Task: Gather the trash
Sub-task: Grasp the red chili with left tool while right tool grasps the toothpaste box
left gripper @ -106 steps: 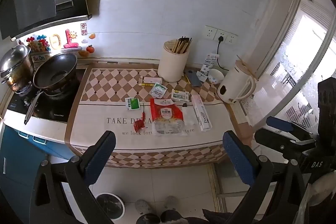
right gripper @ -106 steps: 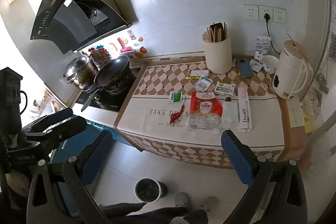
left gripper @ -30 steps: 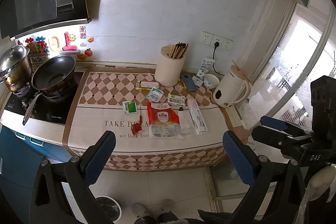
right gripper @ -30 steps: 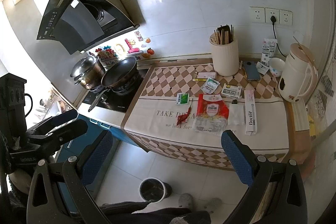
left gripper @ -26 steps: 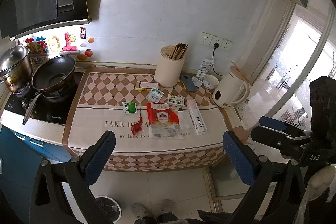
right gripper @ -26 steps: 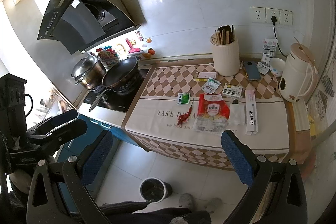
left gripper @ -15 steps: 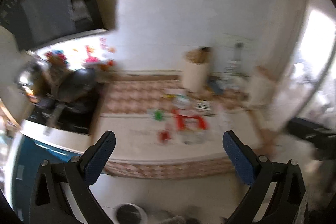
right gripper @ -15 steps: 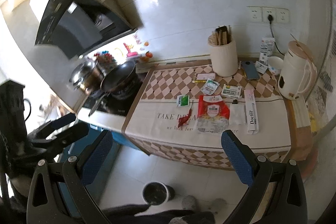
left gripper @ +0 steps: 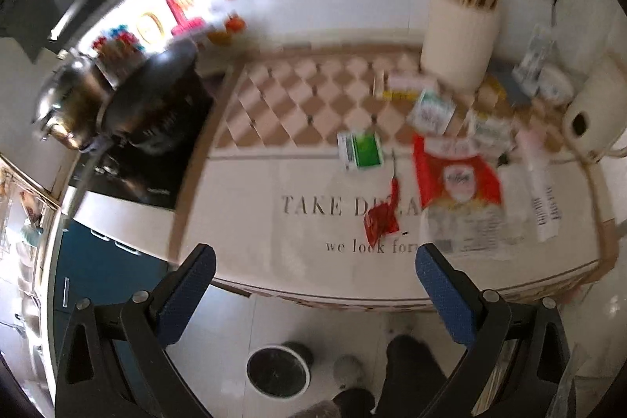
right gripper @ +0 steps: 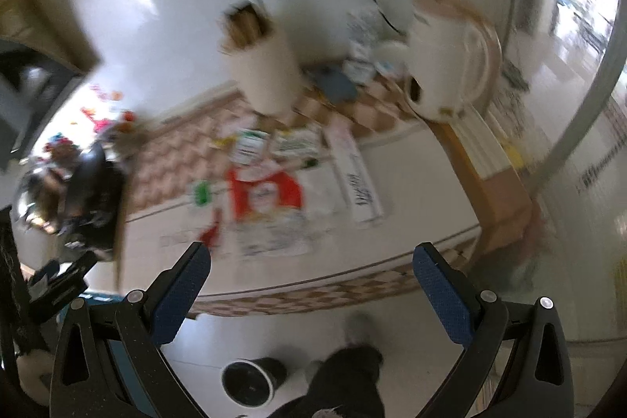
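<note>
Both grippers, left gripper (left gripper: 313, 285) and right gripper (right gripper: 311, 283), fingers wide and empty, face wrappers (left gripper: 456, 179) ahead on the desk (left gripper: 250, 218); best approach low, one piece each.

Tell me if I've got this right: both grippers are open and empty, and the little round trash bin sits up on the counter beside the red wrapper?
Not quite. The trash bin stands on the floor below the counter, as the left wrist view shows. Both the left gripper and right gripper are open and empty.
</note>
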`<action>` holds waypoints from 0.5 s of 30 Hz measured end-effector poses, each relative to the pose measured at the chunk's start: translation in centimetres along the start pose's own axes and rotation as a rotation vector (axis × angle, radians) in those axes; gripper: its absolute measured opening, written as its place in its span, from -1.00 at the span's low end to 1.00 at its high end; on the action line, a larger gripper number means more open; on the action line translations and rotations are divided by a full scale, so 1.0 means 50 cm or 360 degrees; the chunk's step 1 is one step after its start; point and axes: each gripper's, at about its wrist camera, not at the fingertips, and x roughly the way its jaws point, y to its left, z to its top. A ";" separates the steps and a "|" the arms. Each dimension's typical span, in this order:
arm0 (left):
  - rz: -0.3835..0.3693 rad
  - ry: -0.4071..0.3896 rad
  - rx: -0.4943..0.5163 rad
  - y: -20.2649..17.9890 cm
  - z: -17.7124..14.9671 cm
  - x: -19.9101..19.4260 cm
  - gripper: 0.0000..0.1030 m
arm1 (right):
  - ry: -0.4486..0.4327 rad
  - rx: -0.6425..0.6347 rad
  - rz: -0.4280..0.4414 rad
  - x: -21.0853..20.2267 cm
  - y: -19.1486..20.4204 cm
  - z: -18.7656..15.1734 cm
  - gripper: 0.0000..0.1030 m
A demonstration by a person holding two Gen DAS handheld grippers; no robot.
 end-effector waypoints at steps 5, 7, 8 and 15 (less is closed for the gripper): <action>-0.0097 0.0353 -0.0050 -0.053 0.031 0.170 0.53 | 0.0247 0.0057 -0.0072 0.217 -0.078 0.066 1.00; -0.0171 0.0458 -0.0082 -0.078 0.056 0.228 0.42 | 0.0342 0.0040 -0.0080 0.304 -0.093 0.088 0.96; -0.0203 0.0488 -0.0088 -0.090 0.066 0.250 0.40 | 0.0378 0.0028 -0.0091 0.337 -0.098 0.095 0.90; -0.0263 0.0716 -0.0059 -0.173 0.111 0.403 -0.23 | 0.0621 -0.0081 -0.0114 0.562 -0.096 0.143 0.66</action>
